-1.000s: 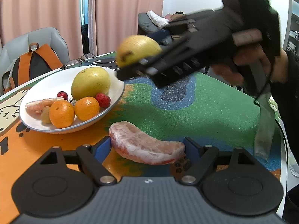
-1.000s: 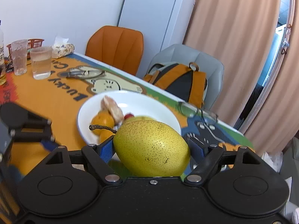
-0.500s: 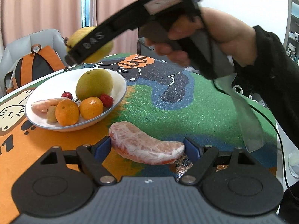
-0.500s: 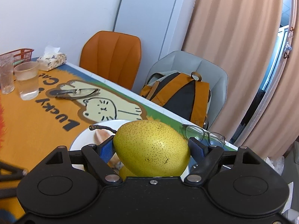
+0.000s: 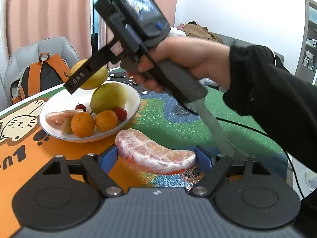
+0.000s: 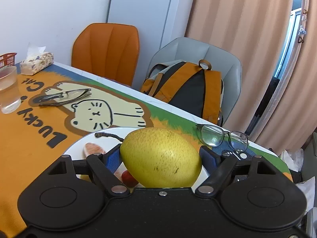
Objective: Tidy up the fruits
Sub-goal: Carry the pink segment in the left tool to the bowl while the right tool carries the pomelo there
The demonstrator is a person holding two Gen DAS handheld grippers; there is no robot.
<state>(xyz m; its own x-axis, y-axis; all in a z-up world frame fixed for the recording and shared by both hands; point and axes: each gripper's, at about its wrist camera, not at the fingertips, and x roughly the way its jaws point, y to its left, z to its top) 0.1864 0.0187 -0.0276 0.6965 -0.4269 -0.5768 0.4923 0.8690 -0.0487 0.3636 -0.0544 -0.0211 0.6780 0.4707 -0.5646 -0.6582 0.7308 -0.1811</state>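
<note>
My right gripper (image 6: 159, 156) is shut on a yellow pear (image 6: 160, 157) and holds it over the far side of the white plate (image 6: 79, 147). In the left wrist view the same pear (image 5: 97, 78) hangs above the plate (image 5: 130, 93), which holds another pear (image 5: 108, 96), two oranges (image 5: 82, 124), small red fruits (image 5: 120, 113) and a pomelo segment (image 5: 59, 117). My left gripper (image 5: 156, 157) is shut on a peeled pomelo segment (image 5: 154, 154), low over the table just right of the plate.
Two pairs of glasses (image 6: 221, 137) (image 6: 63, 97) lie on the cat-print table mat. A glass of water (image 6: 8, 89), a tissue pack (image 6: 36, 62) and a red basket (image 6: 7, 59) stand at the far left. An orange chair (image 6: 107, 49) and a grey chair with a backpack (image 6: 190, 87) are behind the table.
My right gripper has carried the pear leftward and across to above the far part of the plate. My left gripper has stayed put with the pomelo segment.
</note>
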